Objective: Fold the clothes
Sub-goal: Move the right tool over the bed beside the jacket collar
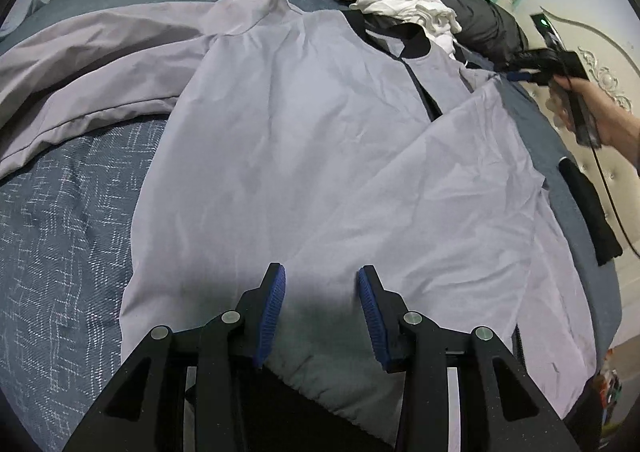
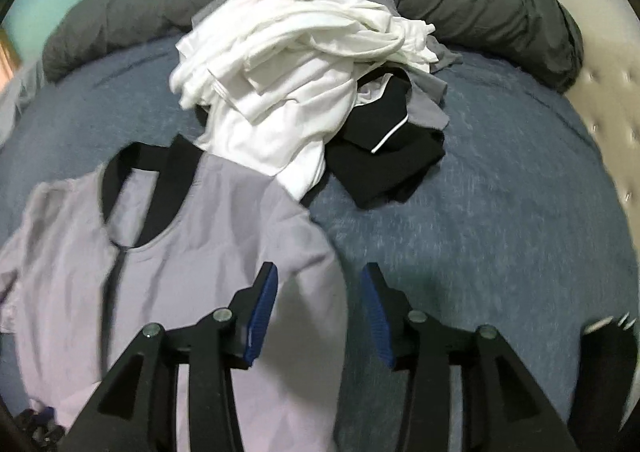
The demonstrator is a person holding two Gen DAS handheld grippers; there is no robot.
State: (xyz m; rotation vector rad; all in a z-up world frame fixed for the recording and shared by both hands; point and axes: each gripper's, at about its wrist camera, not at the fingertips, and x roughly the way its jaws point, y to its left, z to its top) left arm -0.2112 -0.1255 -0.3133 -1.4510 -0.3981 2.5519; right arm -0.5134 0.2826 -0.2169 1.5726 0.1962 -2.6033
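Garment: lavender jacket (image 1: 320,140) with black collar (image 1: 416,42), spread front-up on the blue bedspread (image 1: 72,220), right sleeve folded across the chest toward the zip.
Long axis: collar at the far end, hem at the near end, under the left gripper (image 1: 322,284).
Left gripper: poised over the hem, pointing steeply down, jaws partly apart, pads clear of the fabric, nothing held.
Right gripper: (image 2: 318,284) at the jacket's right shoulder edge, straddling the boundary between lavender fabric and bedspread; jaws partly apart, empty. In the left view, seen at the far right beside the collar, held by a hand (image 1: 600,112).
Deciding relation: jacket lies left of the right gripper and straight ahead of the left; left sleeve (image 1: 88,64) trails off to the far left, nearer the left gripper.
Judgement: right side appears folded in; left sleeve likely next, a left-hand reach.
Surroundings: white garments (image 2: 280,64) piled over black clothing (image 2: 384,156) beyond the collar; dark grey duvet (image 2: 480,0) along the far edge.
Risk: thin fabric, prone to slipping and creasing.
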